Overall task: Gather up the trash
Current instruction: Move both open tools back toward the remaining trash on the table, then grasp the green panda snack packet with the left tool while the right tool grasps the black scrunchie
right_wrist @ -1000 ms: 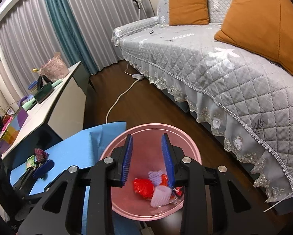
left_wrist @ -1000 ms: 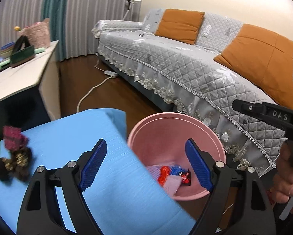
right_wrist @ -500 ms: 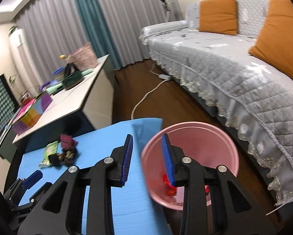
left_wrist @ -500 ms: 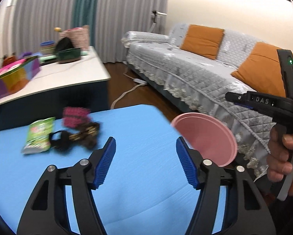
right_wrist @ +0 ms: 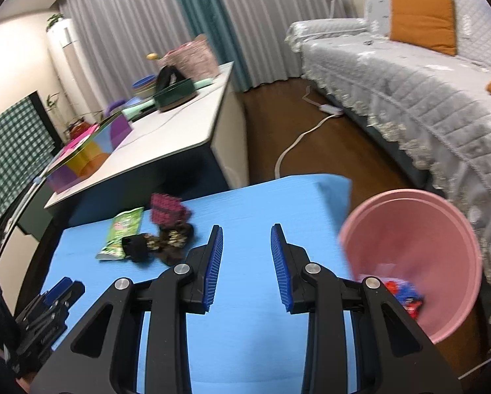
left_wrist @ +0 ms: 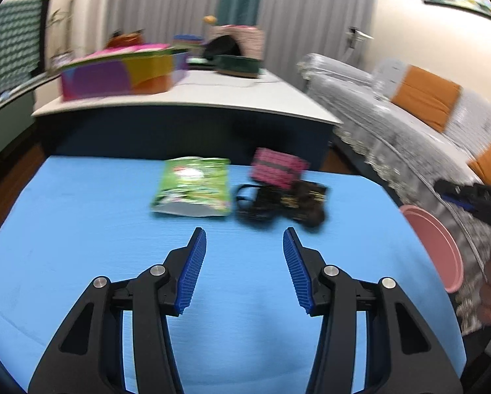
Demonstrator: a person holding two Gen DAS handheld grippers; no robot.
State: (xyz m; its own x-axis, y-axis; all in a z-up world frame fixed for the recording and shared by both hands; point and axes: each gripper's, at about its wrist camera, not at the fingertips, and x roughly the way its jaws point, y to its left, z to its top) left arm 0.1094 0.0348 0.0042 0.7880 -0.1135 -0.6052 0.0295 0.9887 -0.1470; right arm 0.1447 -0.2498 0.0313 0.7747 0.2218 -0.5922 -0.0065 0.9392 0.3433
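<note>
Left wrist view: the left gripper (left_wrist: 244,244) hangs over the blue worktop (left_wrist: 81,246), its two blue-padded jaws spread wide with nothing between them. Three pieces of trash lie ahead, all blurred. One green packet (left_wrist: 193,190) sits at 11 o'clock from the jaws. One pink block (left_wrist: 278,167) lies at 1 o'clock, farther off, touching the dark wrapper pile (left_wrist: 281,205) just in front of it. The packet and the pile lie just beside each other. At 3 o'clock, off the worktop's edge, shows one pink bin (left_wrist: 436,246), seen edge-on. The right gripper (left_wrist: 475,197) appears at the right border as a dark shape, its jaws unreadable from here. Behind the worktop stands one white table (left_wrist: 212,93) carrying a coloured box (left_wrist: 120,75). One grey sofa (left_wrist: 393,124) with two orange cushions runs along the right.

Right wrist view: the right gripper (right_wrist: 246,252) is over the same worktop (right_wrist: 245,203), jaws parted and empty. The packet (right_wrist: 124,233), block (right_wrist: 165,210) and pile (right_wrist: 160,244) cluster at 10 o'clock. The bin (right_wrist: 442,223) stands at 3 o'clock beside the worktop, with red and blue scraps (right_wrist: 403,292) in its bottom; their count is unclear. The left gripper (right_wrist: 48,308) shows at 8 o'clock. One white cable (right_wrist: 298,141) trails across the floor by the sofa (right_wrist: 409,75).
</note>
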